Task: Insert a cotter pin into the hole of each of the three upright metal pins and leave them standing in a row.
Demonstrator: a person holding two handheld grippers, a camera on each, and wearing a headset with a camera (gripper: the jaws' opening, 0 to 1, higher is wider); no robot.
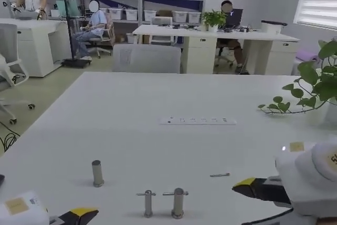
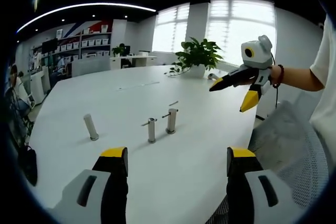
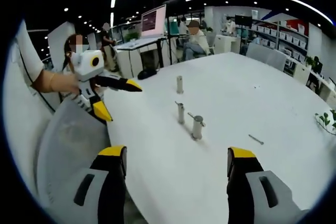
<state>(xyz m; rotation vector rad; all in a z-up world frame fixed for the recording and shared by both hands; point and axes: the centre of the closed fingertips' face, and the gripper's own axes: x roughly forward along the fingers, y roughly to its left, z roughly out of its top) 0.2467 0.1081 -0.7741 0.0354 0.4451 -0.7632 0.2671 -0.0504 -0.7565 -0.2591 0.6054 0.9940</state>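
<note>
Three metal pins stand upright on the white table (image 1: 158, 146). The bare pin (image 1: 97, 173) stands apart at the left with no cotter pin in it. The middle pin (image 1: 148, 204) and the right pin (image 1: 178, 203) each carry a cotter pin through the top. A loose cotter pin (image 1: 219, 175) lies flat to the right of them. My right gripper (image 1: 247, 187) hovers open at the right, empty. My left gripper (image 1: 84, 215) is open at the bottom left. In the left gripper view its own jaws (image 2: 177, 156) stand wide apart before the pins (image 2: 151, 129). The right gripper (image 3: 177, 153) also gapes, the loose cotter pin (image 3: 256, 139) lying beyond it.
A flush socket strip (image 1: 197, 121) sits mid-table. A trailing plant (image 1: 310, 88) reaches in from the right edge. A grey chair (image 1: 146, 58) stands at the far side. People sit at desks in the background.
</note>
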